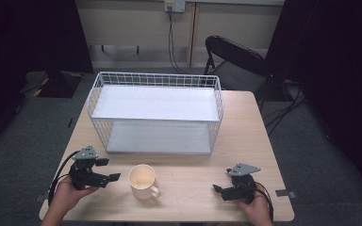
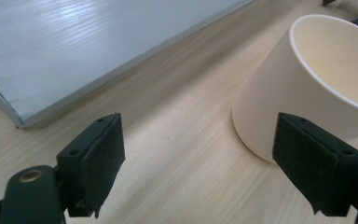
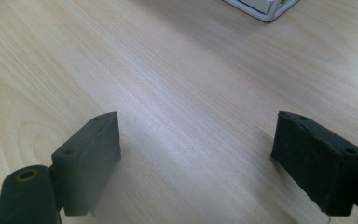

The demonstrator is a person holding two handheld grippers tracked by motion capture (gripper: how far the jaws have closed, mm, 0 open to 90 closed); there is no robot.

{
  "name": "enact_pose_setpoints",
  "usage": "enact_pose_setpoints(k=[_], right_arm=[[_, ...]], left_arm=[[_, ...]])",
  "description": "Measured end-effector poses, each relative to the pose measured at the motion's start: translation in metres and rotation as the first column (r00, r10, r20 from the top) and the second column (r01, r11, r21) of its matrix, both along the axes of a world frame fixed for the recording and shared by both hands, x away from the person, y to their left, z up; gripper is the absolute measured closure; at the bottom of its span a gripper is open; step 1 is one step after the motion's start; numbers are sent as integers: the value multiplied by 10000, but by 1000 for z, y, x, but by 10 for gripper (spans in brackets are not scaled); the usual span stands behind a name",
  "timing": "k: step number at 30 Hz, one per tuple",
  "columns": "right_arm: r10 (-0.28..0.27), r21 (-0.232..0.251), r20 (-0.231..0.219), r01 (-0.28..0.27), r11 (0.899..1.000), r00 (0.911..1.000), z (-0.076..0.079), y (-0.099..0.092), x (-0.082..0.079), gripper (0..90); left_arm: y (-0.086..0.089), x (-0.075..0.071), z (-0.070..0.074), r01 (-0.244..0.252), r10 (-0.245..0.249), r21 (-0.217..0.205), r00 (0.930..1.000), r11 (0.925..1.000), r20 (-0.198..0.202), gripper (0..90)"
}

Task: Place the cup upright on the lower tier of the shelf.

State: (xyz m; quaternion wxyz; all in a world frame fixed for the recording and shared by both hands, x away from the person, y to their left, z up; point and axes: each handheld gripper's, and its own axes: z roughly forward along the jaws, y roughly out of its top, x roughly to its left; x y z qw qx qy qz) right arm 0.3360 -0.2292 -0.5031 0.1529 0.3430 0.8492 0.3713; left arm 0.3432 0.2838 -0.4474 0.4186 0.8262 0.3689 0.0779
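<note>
L gripper (image 1: 107, 170) wide open, nears cream mug (image 1: 143, 181) – handle at 5 o'clock | R gripper (image 1: 219, 190) wide, empty | mug looks stiff, slick, breakable – best grip across rim/wall

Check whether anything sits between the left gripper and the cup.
Nothing visible does. The left gripper is open, with bare table between its jaws, and the cup stands just beside it, upright and untouched. The wire rack stands farther back.
</note>
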Motion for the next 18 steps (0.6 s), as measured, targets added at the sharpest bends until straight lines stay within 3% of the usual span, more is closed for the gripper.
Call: enact_pose_setpoints(k=[11,18], right_arm=[[3,2,-1,-3,10000,10000,0,0,0,145],[1,-2,2,-1,10000,10000,0,0,0,145]], left_arm=[[-3,-3,12,-22,23,-18,9987,10000,513,172],[-5,-5,20,29,-22,-114,9981,9999,614,204]])
